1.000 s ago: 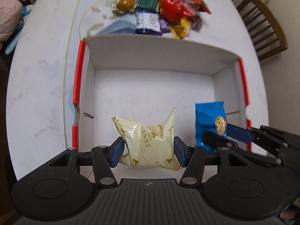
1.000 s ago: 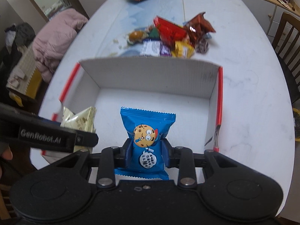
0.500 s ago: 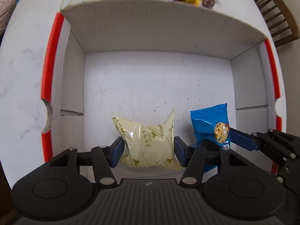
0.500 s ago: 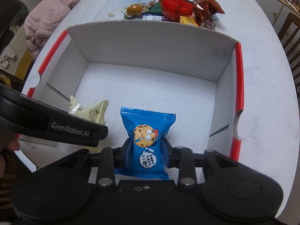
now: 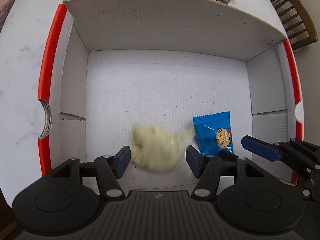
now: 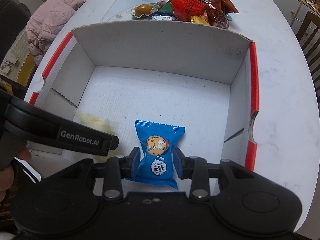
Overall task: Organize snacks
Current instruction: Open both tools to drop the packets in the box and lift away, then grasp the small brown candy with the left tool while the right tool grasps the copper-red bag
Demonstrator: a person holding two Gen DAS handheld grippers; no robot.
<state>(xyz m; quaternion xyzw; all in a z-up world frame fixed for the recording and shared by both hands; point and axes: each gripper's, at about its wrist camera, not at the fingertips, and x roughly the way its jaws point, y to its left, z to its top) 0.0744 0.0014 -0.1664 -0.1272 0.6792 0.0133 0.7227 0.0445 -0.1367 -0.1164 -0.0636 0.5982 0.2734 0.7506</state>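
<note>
The left gripper (image 5: 158,157) has just been opening — its pads now stand clear of the pale yellow packet (image 5: 160,150), which is blurred, falling to the floor of the cardboard box (image 5: 166,92). The right gripper (image 6: 157,163) is opening too, yet the blue cookie packet (image 6: 158,154) sits between its pads, seemingly still held. The risk, as I judge it: the yellow packet tumbles against the blue one, or the two grippers, close together, knock as they lift away. A second ago both packets were firmly clamped, higher over the box — more snacks (image 6: 186,8) wait on the table (image 6: 284,80).
</note>
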